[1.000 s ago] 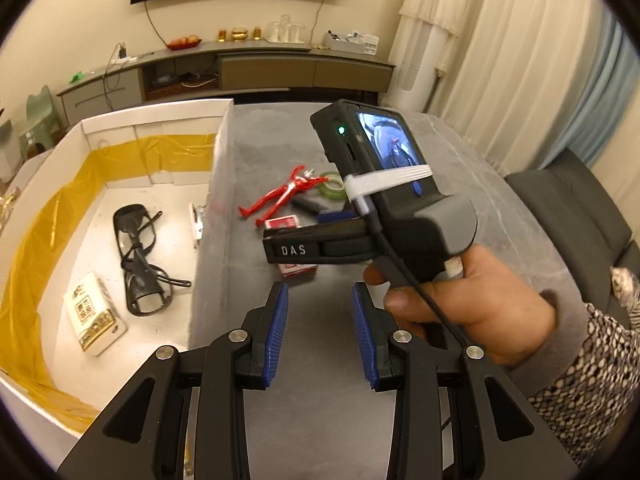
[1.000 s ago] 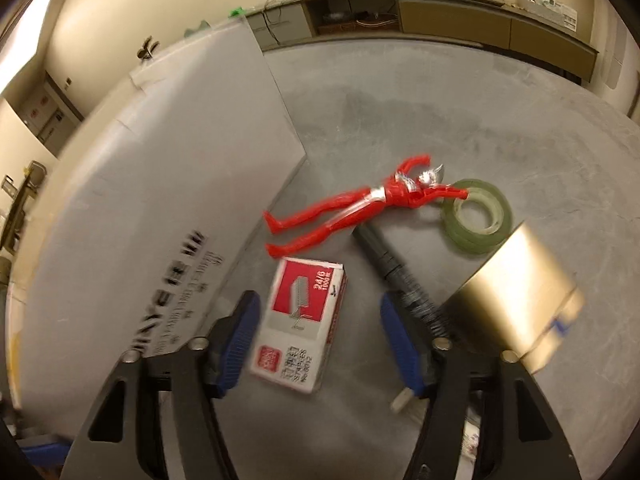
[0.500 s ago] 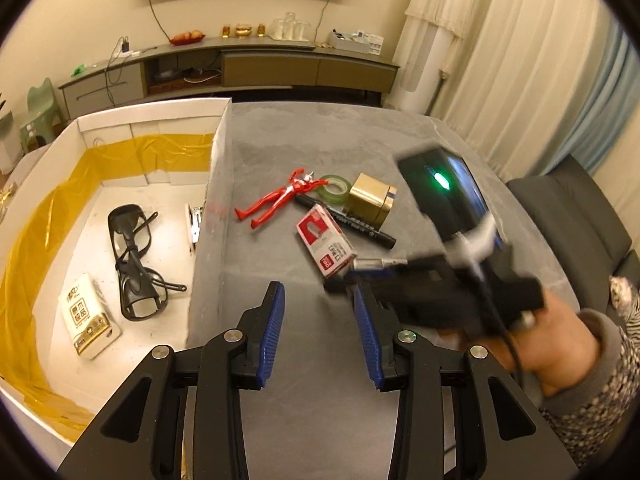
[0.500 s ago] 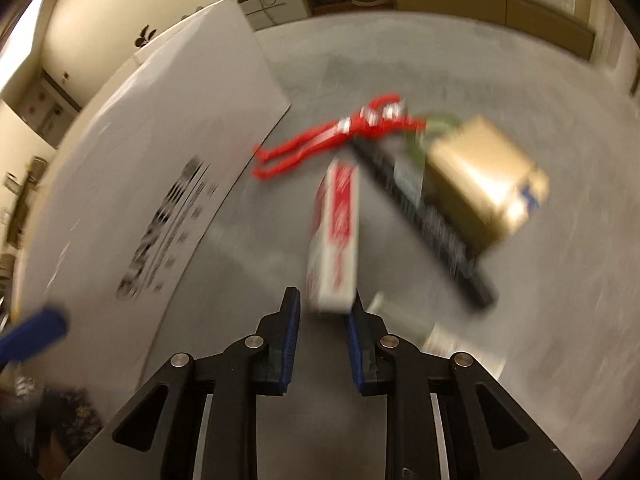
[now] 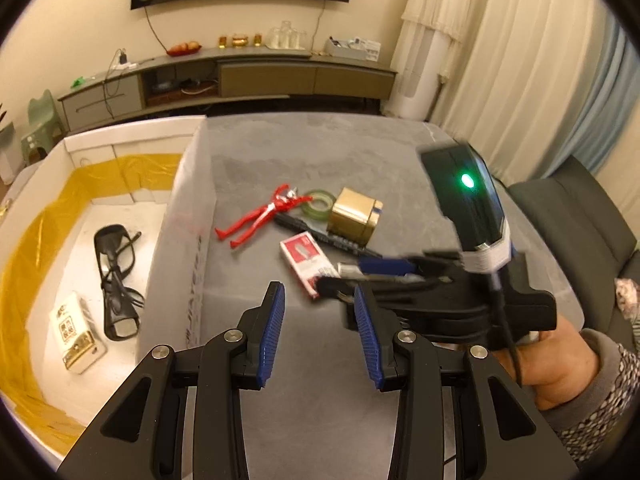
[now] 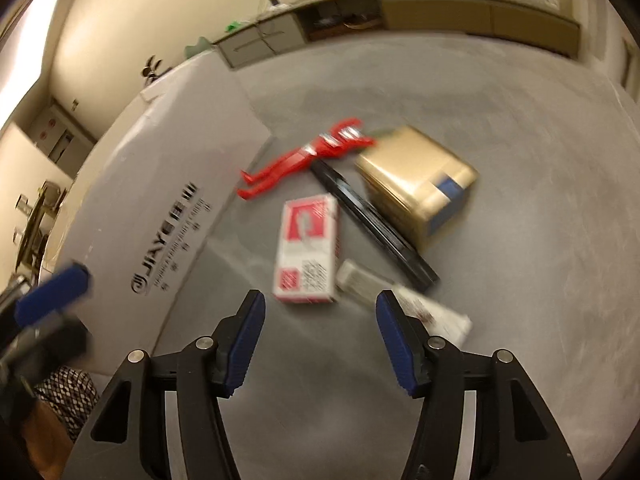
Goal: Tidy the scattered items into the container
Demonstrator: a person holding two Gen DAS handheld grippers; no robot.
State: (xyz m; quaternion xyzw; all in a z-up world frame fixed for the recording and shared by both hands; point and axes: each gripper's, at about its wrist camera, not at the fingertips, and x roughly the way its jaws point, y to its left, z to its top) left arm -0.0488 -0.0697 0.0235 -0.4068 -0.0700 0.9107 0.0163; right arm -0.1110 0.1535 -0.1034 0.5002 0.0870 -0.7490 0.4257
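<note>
A red and white staples box (image 6: pixel 306 250) lies flat on the grey table, just ahead of my open, empty right gripper (image 6: pixel 320 334). It also shows in the left wrist view (image 5: pixel 306 264). Around it lie a red toy figure (image 6: pixel 308 162), a black pen (image 6: pixel 372 224), a gold box (image 6: pixel 416 182), a small white tube (image 6: pixel 404 300) and a green tape roll (image 5: pixel 318 202). The white container (image 5: pixel 192 200) stands to the left, holding black glasses (image 5: pixel 114 276) and a small white box (image 5: pixel 76 332). My left gripper (image 5: pixel 318 334) is open and empty beside the container's wall.
The right hand-held gripper body (image 5: pixel 460 280) fills the right of the left wrist view, close to my left fingers. A grey sofa (image 5: pixel 580 220) stands past the table's right edge. A low cabinet (image 5: pixel 240 80) runs along the far wall.
The right gripper was shut around the staples box half a second ago; it has opened and drawn back, and the box now lies flat on the table. The left gripper barely moved.
</note>
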